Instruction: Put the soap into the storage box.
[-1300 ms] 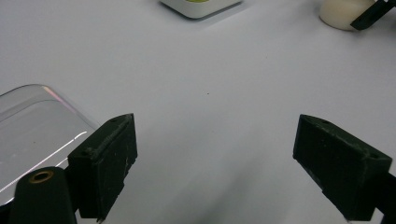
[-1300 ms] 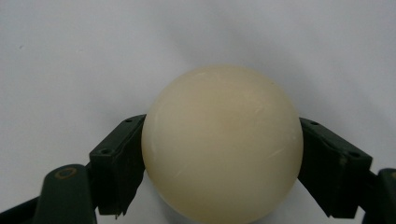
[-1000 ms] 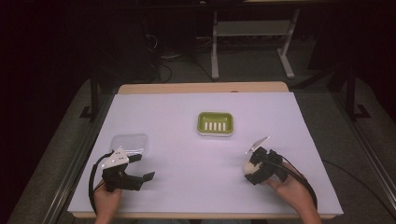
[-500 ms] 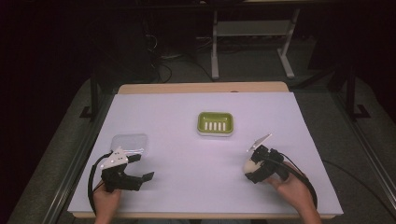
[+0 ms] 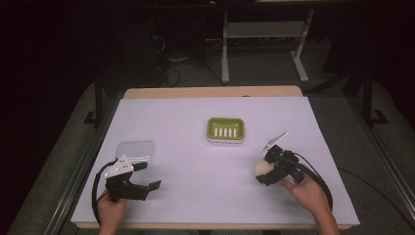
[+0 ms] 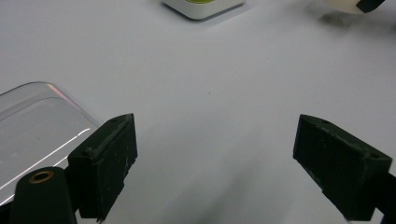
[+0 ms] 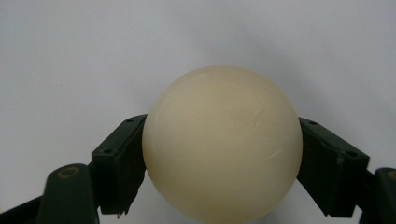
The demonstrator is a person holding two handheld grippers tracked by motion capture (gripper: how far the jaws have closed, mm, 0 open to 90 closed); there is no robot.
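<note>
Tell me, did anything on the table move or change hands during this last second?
Nothing visibly changed. The right gripper stays shut on the cream soap near the table's front right, the left gripper stays open beside the clear lid, and the green soap dish sits where it was.

On the near right of the white table (image 5: 195, 127), the right gripper (image 5: 266, 169) has its jaws closed around a cream-coloured ball (image 5: 262, 168), low over the surface. Over at the near left, the left gripper (image 5: 147, 176) rests with its jaws spread apart, just beside a clear plastic lid (image 5: 136, 149). A green soap dish (image 5: 225, 129) sits farther back, near the middle, well apart from both grippers.
</note>
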